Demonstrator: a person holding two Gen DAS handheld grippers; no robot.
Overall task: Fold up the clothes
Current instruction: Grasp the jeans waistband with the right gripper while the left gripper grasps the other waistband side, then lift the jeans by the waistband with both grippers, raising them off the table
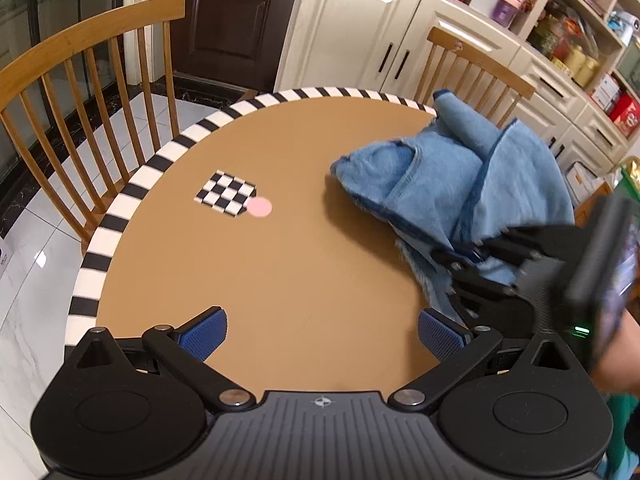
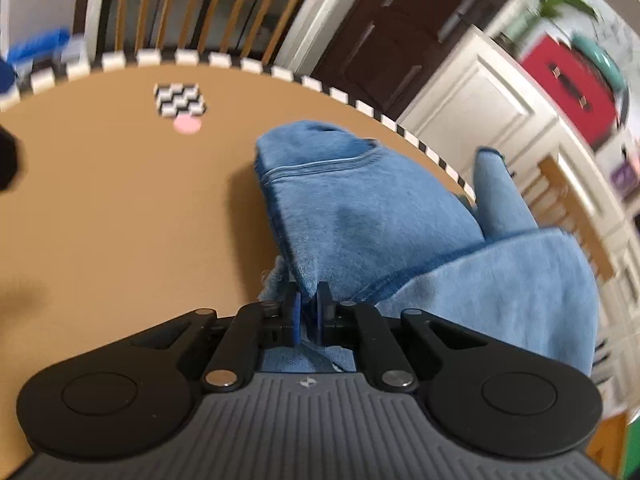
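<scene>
While pinched, blue garment (image 2: pixel 372 216) tabletop-bound.

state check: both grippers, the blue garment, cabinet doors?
left gripper: open, nothing between pads, over bare table
right gripper: shut on blue garment's near edge
blue garment: crumpled heap, unfolded, part hanging over table rim
cabinet doors: closed
</scene>
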